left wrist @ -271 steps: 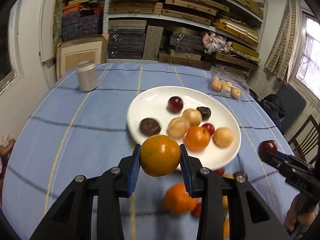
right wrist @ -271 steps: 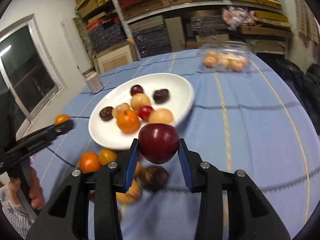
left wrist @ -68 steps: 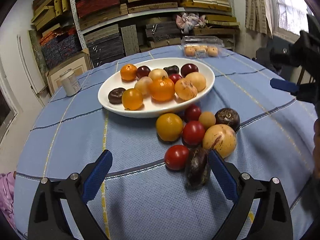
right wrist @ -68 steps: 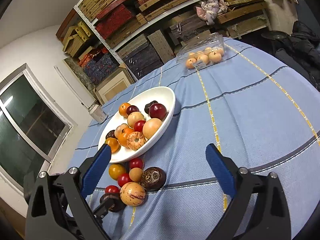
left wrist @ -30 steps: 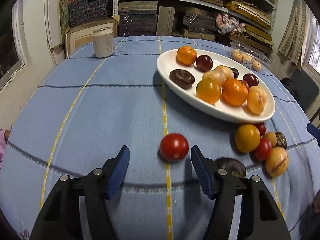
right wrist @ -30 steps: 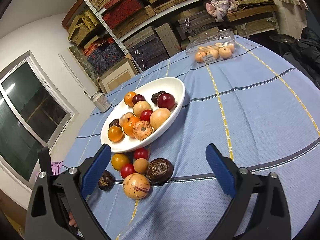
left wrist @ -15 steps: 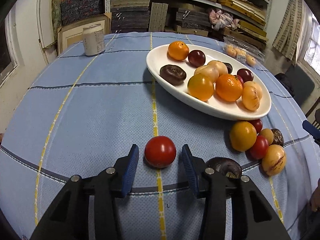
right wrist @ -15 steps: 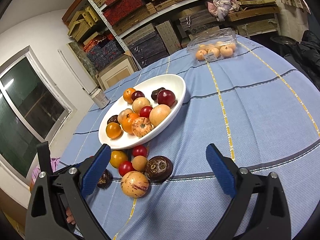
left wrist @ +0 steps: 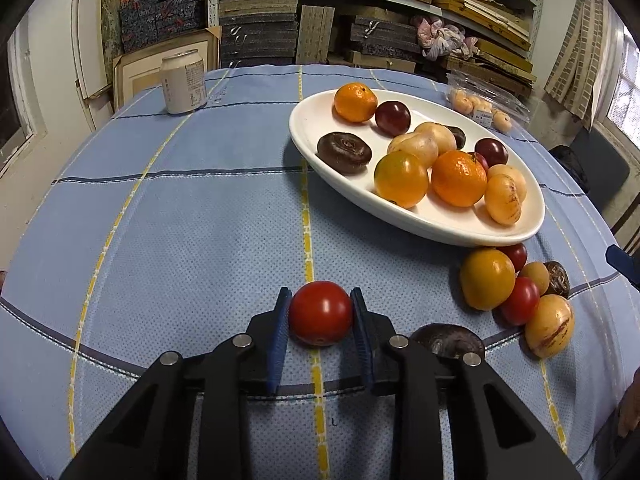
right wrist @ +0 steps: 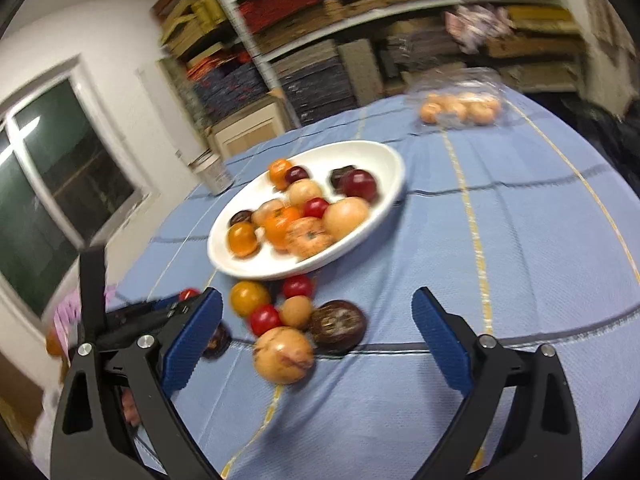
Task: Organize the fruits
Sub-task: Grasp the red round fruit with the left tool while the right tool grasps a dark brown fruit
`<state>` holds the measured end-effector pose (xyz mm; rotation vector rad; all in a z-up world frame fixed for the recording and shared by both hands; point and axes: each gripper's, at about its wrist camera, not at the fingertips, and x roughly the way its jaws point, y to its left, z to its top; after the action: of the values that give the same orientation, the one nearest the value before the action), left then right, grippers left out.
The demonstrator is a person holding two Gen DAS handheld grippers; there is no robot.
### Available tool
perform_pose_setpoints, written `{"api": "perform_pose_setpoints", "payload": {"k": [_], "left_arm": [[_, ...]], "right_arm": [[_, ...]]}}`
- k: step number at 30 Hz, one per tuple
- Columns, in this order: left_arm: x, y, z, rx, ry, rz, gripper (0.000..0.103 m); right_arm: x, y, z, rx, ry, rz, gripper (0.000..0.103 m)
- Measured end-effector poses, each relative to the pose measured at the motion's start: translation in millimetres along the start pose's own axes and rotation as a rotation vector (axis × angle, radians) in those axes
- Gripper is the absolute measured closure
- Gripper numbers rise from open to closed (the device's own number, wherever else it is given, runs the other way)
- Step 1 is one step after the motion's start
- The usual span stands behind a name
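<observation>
A red tomato (left wrist: 321, 313) rests on the blue cloth, and my left gripper (left wrist: 319, 293) is closing on it, blue pads touching both its sides. To its right lies a loose cluster: a yellow-orange fruit (left wrist: 487, 279), a smaller red tomato (left wrist: 520, 306), a tan speckled fruit (left wrist: 549, 332) and a dark fruit (left wrist: 446, 340). The white oval plate (left wrist: 420, 224) behind them holds several fruits. In the blurred right wrist view my right gripper (right wrist: 316, 294) hangs open over that cluster, above the tan fruit (right wrist: 283, 354) and a dark brown fruit (right wrist: 338, 326), holding nothing.
A drink can (left wrist: 183, 81) stands at the far left of the table. A clear box of small orange fruits (left wrist: 480, 106) sits at the far right. Packed shelves rise behind the table. The cloth on the left half is bare.
The left jaws have narrowed from wide apart until they touch the red tomato. The right gripper has shifted and rolled, so the loose fruits now sit between its open fingers.
</observation>
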<state>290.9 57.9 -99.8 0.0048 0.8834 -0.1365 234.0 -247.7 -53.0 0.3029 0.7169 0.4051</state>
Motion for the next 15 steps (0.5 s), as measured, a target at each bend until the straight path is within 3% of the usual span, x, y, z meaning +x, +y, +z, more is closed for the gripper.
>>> {"api": "perform_pose_setpoints", "payload": {"k": [7,11,15], "left_arm": [[-5.2,10.2,5.5,-0.039,-0.026,-0.013,0.074],[-14.6,17.7,7.6,-0.075,-0.051,-0.041,0.074],[-22.8,22.0,8.0,-0.094,-0.068,-0.060,0.074]], "right_arm": [[17.4,63.1,-21.5,-0.229,0.053,0.035,0.009],[43.7,101.7,-37.9,-0.368,0.115,-0.007,0.009],[72.6,122.1,-44.3,-0.424,0.173,-0.062,0.010]]}}
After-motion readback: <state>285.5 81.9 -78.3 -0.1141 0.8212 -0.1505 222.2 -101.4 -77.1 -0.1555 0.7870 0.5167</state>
